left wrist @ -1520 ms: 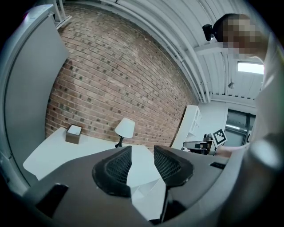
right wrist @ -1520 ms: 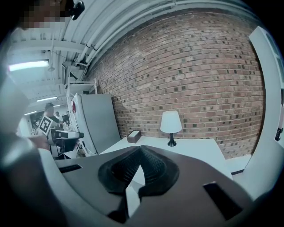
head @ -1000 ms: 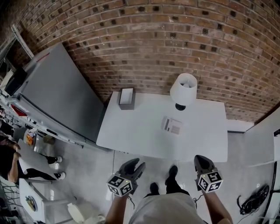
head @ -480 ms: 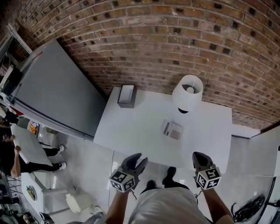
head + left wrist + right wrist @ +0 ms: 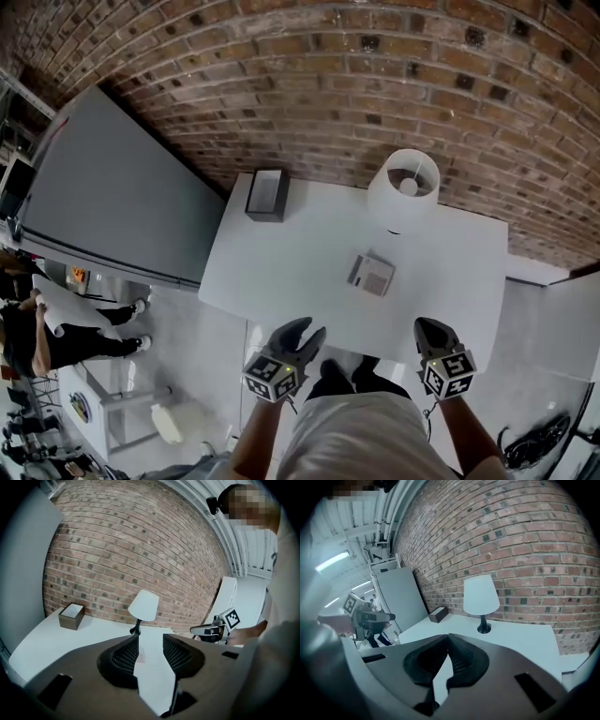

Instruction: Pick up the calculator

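At left, my left gripper stands open and empty; the calculator lies on the table, ahead and right of its jaws. My right gripper, closed, has it ahead-left, marginally nearer by my judgement.

Left gripper and right gripper advanced from short of the table to its near edge, tips now overlapping it.

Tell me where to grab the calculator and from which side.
Take the calculator across its two side edges, from above on the near side: it lies flat on the white table, and the lamp stands close behind it. The right claw looks nearer.
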A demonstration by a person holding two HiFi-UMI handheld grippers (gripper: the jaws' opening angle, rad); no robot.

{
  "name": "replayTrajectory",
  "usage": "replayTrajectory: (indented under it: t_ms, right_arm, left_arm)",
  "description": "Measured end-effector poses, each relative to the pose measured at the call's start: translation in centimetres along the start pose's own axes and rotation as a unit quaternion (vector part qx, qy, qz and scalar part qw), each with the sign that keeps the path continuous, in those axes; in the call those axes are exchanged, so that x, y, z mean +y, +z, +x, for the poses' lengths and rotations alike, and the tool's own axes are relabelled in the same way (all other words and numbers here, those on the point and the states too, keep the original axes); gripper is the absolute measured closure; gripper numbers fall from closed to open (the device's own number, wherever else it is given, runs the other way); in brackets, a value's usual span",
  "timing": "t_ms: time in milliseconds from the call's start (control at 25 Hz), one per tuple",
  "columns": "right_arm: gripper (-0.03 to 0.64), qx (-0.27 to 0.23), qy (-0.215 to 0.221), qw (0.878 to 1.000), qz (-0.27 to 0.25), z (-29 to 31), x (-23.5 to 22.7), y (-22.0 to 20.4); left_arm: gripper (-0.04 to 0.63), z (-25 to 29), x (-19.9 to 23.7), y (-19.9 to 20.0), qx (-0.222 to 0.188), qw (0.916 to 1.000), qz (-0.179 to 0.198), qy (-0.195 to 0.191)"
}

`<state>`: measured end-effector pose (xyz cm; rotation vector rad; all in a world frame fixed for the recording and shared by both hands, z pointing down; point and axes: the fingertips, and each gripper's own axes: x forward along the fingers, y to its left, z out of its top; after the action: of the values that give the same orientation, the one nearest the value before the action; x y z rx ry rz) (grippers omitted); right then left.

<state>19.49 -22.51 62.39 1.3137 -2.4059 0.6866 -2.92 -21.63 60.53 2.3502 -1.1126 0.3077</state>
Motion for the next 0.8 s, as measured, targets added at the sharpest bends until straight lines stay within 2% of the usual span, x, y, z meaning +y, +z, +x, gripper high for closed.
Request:
replayTrajectory:
  t_ms: [480, 800]
  right_arm:
    - [0.604, 0.027, -0.031, 0.999, 0.019, 3.6, -2.3, -1.4]
    - [0.604, 0.053, -0.053, 0.997, 0.012, 6.8, -2.7, -1.5]
  left_arm:
    - [0.417, 7.1, 2.9, -0.8, 0.05, 0.9981, 0.009, -0.034]
    - [0.417, 12.7, 6.6, -3.4, 0.099, 0.9917, 0.029, -0.076]
